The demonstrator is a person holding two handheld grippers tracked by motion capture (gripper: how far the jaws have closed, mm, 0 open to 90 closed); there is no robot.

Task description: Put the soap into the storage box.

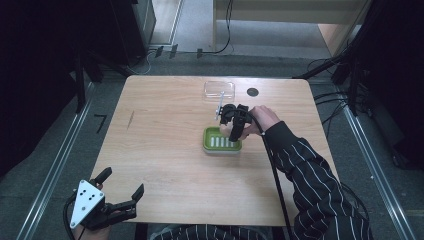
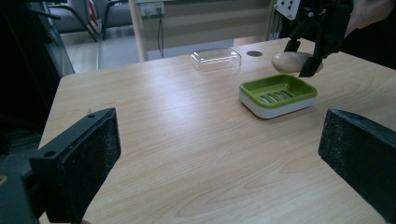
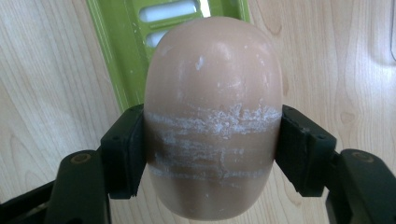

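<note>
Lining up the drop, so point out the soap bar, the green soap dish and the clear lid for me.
soap bar (image 3: 212, 93): right gripper view, rounded top face above the jaws.
green soap dish (image 2: 251, 87): left gripper view, near-left green rim.
clear lid (image 1: 219, 89): high view, middle of its flat top.

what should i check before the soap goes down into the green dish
1. Grip on the soap bar: ok, the right gripper has both jaws pressed on its sides.
2. Soap clear of the table: ok, the left gripper view shows it held in the air above the soap dish.
3. Dish free to receive it: ok, the slotted green tray looks bare.
4. Alignment over the dish: cannot tell for certain; the soap hangs near the dish's far edge, not plainly over the middle.
5. Clear lid out of the way: ok, it lies apart, farther back on the table.
6. Left gripper out of the way: ok, open, at the near table edge.
</note>
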